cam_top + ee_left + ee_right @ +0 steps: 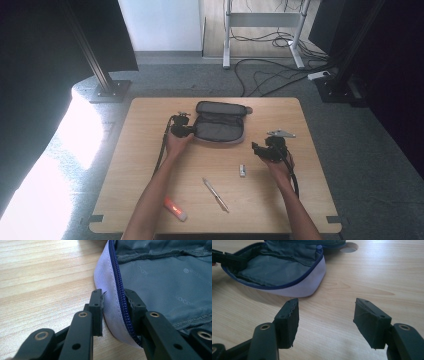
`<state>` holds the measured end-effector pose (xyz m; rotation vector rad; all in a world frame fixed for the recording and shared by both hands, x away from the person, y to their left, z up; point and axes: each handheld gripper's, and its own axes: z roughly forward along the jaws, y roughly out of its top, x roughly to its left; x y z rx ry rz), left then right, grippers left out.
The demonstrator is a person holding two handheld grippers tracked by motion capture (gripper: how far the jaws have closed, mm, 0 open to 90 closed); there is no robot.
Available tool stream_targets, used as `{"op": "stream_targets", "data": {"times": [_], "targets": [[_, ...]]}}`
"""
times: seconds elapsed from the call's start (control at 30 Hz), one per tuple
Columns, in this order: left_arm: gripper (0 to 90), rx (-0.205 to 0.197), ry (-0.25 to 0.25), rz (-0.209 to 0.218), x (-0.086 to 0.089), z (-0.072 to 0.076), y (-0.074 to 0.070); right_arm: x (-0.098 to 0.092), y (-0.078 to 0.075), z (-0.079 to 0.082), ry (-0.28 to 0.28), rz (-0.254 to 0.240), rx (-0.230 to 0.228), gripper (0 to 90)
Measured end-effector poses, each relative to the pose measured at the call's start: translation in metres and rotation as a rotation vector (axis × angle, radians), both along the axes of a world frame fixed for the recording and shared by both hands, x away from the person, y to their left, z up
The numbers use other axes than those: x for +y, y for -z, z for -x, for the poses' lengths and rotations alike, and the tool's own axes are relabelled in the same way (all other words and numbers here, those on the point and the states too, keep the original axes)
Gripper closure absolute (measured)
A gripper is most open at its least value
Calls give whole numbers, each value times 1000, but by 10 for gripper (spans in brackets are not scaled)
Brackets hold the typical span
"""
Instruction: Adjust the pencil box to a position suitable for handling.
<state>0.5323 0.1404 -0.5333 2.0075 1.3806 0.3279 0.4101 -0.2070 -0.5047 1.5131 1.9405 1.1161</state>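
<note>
fingers (98, 305) of the left gripper (113, 303) are clamped on the pale edge of an open pouch (160, 277), one outside the rim and one inside by the blue zip. the pouch (220, 122) is lying unzipped near the far middle of the wooden surface (150, 155). fingers (288, 320) of the right gripper (327, 321) are parted with nothing between them, held above bare wood just in front of the pouch's rounded end. nearer the person, a small white eraser (242, 170), a pen (216, 195) and an orange-and-white tube (175, 209) are spread out, well apart from the pouch.
</note>
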Motion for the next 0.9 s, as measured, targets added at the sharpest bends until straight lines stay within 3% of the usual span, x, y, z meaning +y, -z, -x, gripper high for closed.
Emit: {"op": "stream_targets", "data": {"times": [0.27, 0.9], "targets": [[707, 4, 5, 3, 1, 0, 0, 11, -5, -16, -10, -3, 6, 379], [708, 4, 6, -1, 1, 1, 0, 33, -9, -35, -46, -7, 15, 382]]}}
